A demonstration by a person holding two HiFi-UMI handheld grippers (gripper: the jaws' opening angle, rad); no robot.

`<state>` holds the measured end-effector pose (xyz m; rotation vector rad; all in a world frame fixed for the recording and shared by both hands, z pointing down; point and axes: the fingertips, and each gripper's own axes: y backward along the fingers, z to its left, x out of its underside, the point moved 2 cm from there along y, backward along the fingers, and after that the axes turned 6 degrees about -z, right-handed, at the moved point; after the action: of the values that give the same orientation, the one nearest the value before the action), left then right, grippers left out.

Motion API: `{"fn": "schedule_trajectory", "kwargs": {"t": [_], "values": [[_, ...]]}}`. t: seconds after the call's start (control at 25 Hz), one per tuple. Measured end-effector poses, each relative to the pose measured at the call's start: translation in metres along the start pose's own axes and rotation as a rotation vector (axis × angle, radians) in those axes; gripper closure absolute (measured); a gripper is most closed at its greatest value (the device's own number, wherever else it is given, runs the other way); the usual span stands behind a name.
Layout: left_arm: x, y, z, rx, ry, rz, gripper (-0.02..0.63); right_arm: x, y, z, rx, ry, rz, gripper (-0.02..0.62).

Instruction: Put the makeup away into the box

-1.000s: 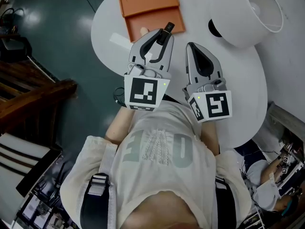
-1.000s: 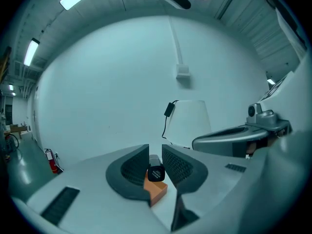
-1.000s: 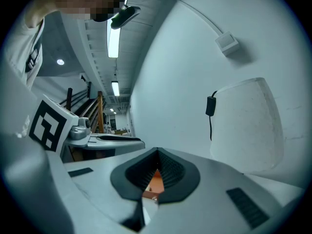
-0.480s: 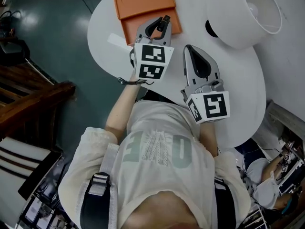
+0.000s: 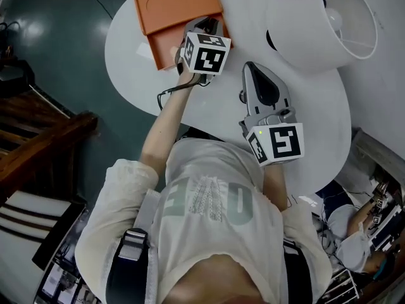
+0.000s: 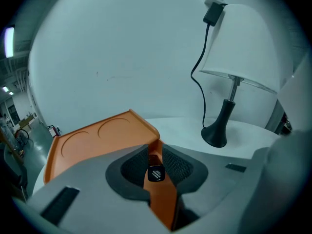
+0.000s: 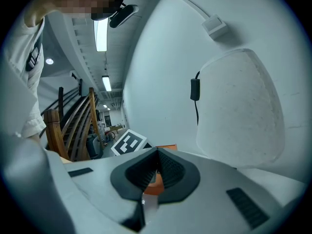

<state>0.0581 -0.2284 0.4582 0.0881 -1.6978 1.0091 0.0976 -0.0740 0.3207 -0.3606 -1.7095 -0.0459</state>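
The orange box (image 5: 174,8) lies open at the far side of the round white table (image 5: 310,125); its lid panel bears two round recesses (image 6: 92,138). My left gripper (image 5: 209,25) hangs over the box's near edge, pointing down at it, shut on a small dark makeup tube (image 6: 156,172) whose labelled end faces the camera. The box's orange wall (image 6: 163,199) runs beneath the jaws. My right gripper (image 5: 254,68) hovers over the table's middle, right of the box, shut with nothing in it (image 7: 157,154).
A white-shaded lamp (image 5: 323,24) with a black base (image 6: 217,130) stands at the table's far right, its cord (image 6: 197,65) running up to a plug. Wooden stair rails (image 5: 38,138) stand on the dark floor at the left.
My left gripper has gone forward and down with the makeup tube, from in front of the box to over its near edge. The right gripper has barely shifted.
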Motion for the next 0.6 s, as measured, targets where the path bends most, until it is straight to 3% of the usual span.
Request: {"fn": "schedule_trajectory", "kwargs": {"t": [0.28, 0.6], "values": [[0.013, -0.018, -0.009, 0.028, -0.009, 0.058, 0.515, 0.01, -0.01, -0.004, -0.016, -0.012, 0.022, 0.591], [0.012, -0.015, -0.007, 0.015, 0.014, 0.053, 0.5, 0.016, -0.013, -0.002, -0.04, -0.013, 0.03, 0.591]]}}
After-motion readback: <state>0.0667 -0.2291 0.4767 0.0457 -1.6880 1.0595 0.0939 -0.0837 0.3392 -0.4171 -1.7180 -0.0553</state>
